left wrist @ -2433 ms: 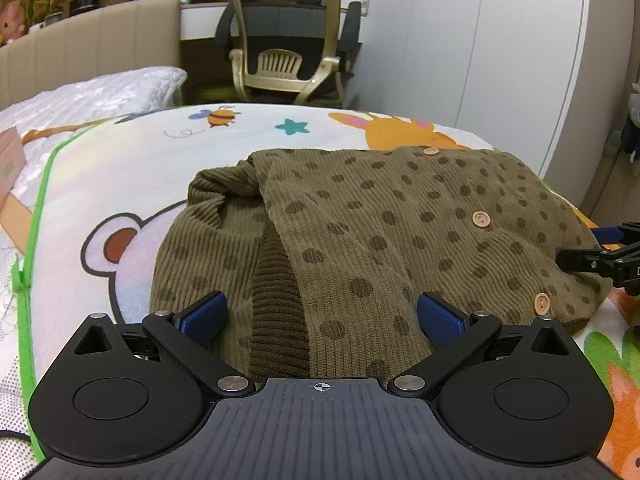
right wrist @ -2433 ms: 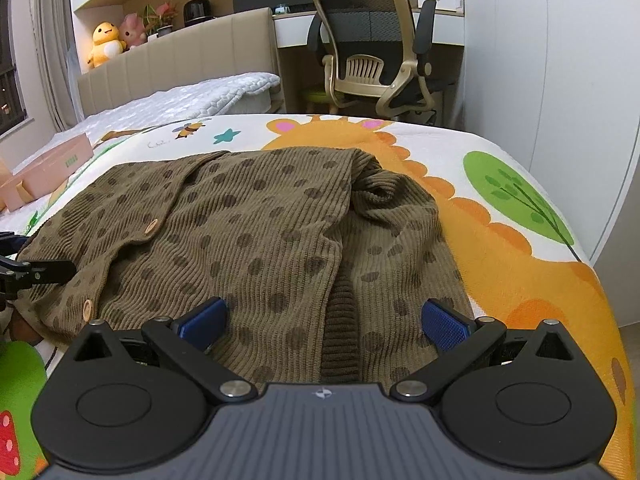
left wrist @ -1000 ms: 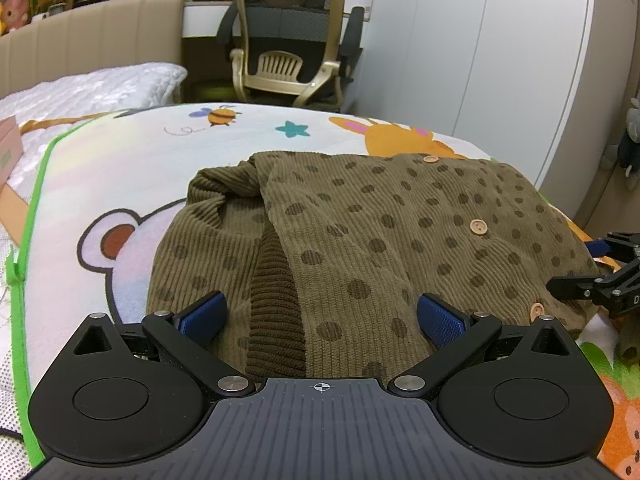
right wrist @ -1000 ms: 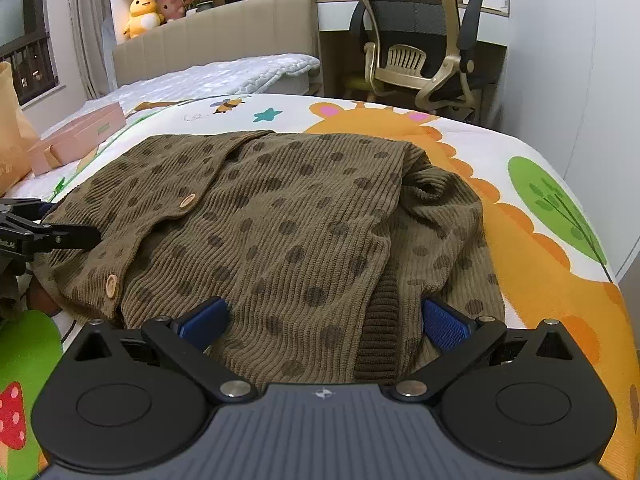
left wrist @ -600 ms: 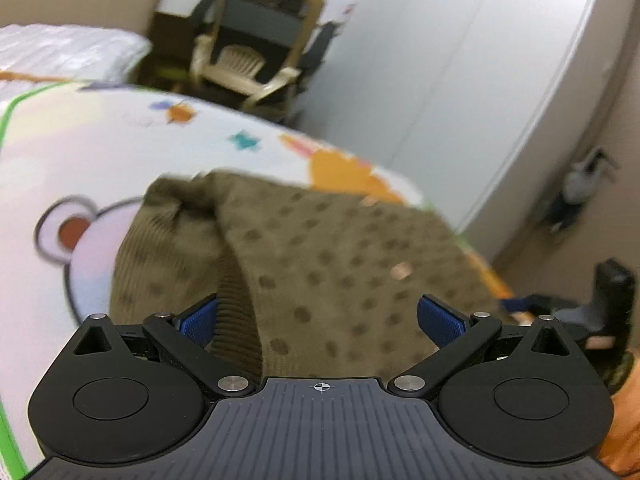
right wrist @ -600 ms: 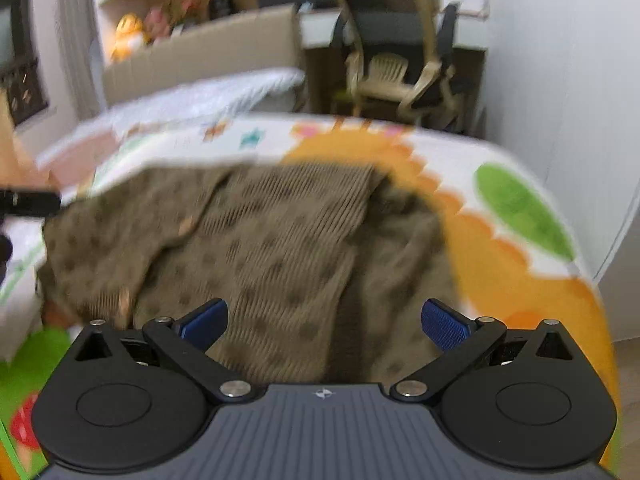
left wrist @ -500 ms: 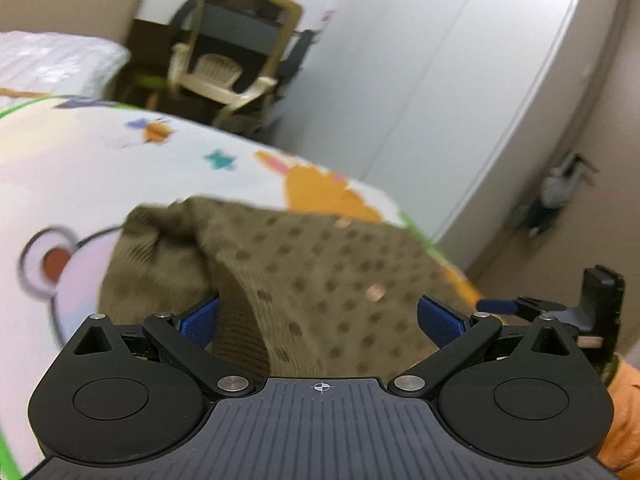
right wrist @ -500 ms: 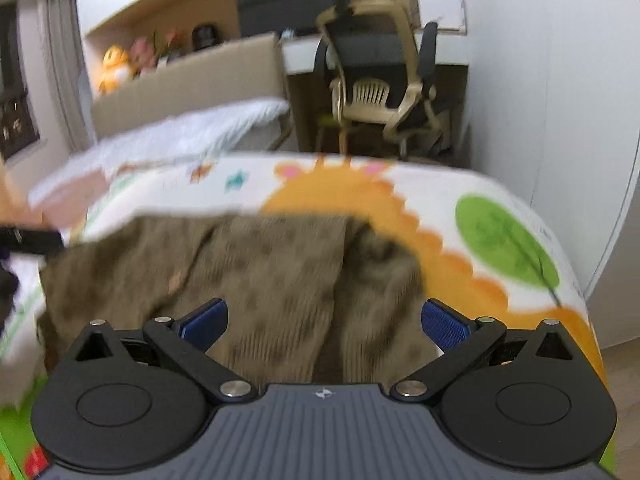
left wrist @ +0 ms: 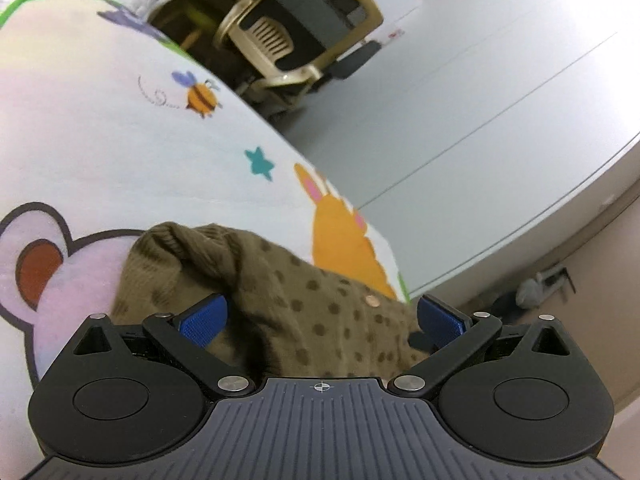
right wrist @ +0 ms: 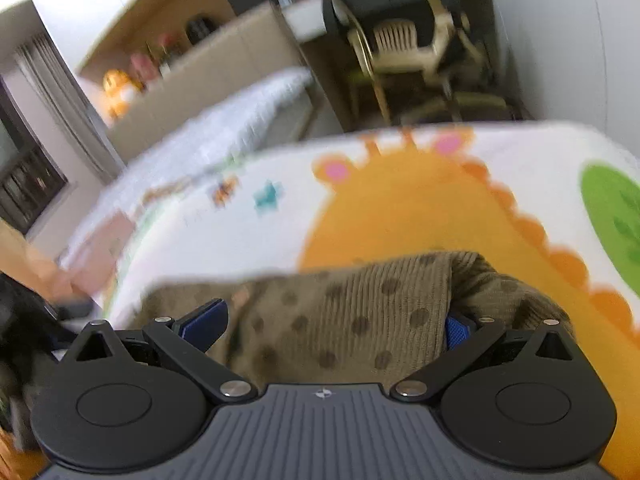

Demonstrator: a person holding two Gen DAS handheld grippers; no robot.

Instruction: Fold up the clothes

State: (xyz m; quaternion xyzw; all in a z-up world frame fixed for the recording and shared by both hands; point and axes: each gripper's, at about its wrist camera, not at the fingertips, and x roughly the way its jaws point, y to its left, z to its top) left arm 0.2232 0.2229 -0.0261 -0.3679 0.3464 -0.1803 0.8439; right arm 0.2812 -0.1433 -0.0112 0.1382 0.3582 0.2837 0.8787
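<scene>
An olive-brown cardigan (left wrist: 288, 292) with dark dots and small wooden buttons lies on a cartoon play mat (left wrist: 100, 140). In the left wrist view its bunched shoulder end rises between my fingers; my left gripper (left wrist: 322, 320) stands wide open around it, blue pads (left wrist: 204, 320) on either side. The right wrist view is blurred by motion. There the cardigan (right wrist: 360, 296) fills the gap of my right gripper (right wrist: 330, 326), which is also wide open, and a fold of knit covers part of the right pad (right wrist: 456, 332). The garment's near part is hidden under both gripper bodies.
A beige office chair (left wrist: 296, 40) stands beyond the mat's far edge beside white wardrobe doors (left wrist: 480, 100). A bed with a white quilt (right wrist: 224, 120) and padded headboard lies at the back left. A blurred pink box (right wrist: 104, 248) sits on the mat's left side.
Both grippers have moved forward and tilted over the cardigan, so much less of it shows. The views rolled sideways and the right one is smeared. The jaws stay as wide apart as before.
</scene>
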